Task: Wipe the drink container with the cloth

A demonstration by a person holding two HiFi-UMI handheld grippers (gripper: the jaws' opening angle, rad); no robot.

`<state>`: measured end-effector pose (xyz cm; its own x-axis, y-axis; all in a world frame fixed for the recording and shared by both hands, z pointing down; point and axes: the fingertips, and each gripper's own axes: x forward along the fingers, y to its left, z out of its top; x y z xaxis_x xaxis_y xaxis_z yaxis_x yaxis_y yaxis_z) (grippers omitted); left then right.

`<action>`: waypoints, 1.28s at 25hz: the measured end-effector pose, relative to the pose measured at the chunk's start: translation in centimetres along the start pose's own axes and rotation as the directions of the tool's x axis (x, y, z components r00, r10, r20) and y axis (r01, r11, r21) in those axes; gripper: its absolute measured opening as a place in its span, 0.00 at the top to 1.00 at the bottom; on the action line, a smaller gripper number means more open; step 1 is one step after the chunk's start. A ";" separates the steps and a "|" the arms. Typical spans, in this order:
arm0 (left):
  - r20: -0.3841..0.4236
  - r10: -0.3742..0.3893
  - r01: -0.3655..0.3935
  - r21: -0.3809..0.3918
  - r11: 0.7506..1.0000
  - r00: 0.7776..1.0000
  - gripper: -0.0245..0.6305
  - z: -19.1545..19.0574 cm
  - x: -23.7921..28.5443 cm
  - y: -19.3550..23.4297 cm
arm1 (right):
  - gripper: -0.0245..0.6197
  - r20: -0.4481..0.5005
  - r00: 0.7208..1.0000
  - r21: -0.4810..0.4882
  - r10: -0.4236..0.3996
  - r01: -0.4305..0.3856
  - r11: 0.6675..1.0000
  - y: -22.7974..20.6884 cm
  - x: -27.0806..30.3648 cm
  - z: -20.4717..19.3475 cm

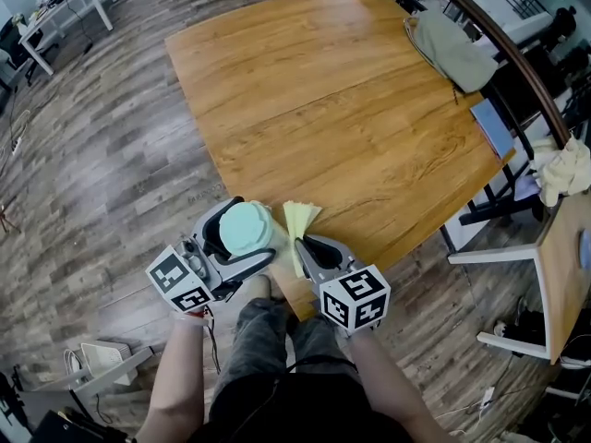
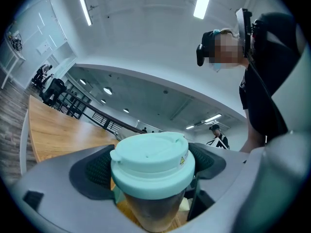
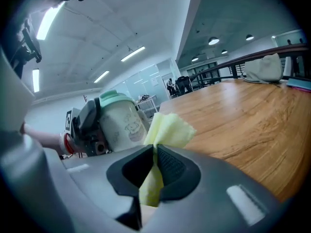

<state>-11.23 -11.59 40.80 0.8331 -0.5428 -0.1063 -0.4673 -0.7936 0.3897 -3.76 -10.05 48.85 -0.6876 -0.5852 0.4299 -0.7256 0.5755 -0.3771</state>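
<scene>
A drink container (image 1: 246, 228) with a mint-green lid (image 2: 152, 157) and a pale body (image 3: 121, 125) is clamped in my left gripper (image 1: 242, 240), held off the near edge of the wooden table (image 1: 351, 127). The left jaws press on both sides just below the lid. My right gripper (image 1: 302, 245) is shut on a yellow cloth (image 1: 299, 221), which sticks up from between its jaws (image 3: 165, 130). The cloth's free end hangs right beside the container's side; I cannot tell whether it touches.
A grey-green bag (image 1: 452, 49) lies at the table's far right edge beside a curved railing (image 1: 517, 58). A blue item (image 1: 492, 125) and a white table (image 1: 559, 266) with pale cloth (image 1: 565, 169) stand to the right. Wooden floor (image 1: 83, 173) lies on the left.
</scene>
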 end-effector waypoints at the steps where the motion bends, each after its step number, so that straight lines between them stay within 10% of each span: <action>1: -0.004 -0.007 0.007 0.000 1.000 1.000 0.26 0.0 0.0 0.0 | 0.91 -0.014 1.000 0.003 -0.008 0.008 1.000 -0.3 0.0 -0.6; 12: -0.036 -0.076 0.077 0.011 0.997 0.996 0.26 -0.1 -0.3 -0.3 | 0.91 -0.142 0.988 0.012 -0.058 0.060 0.998 -2.4 0.1 -4.3; 24: -0.053 -0.105 0.107 0.029 0.994 0.993 0.26 -0.4 -0.6 -0.7 | 0.91 0.063 0.979 0.029 0.193 -0.195 0.980 3.3 1.2 6.4; 32: -0.074 -0.123 0.127 0.052 0.991 0.990 0.26 -0.5 -0.6 -1.3 | 0.91 0.030 0.973 0.040 0.229 -0.230 0.972 2.6 3.7 6.9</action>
<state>-10.97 -10.16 40.80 0.9037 -0.4196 -0.0858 -0.3727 -0.8691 0.3251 -8.37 -14.69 43.81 -0.8358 -0.4552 0.3071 -0.5487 0.6712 -0.4985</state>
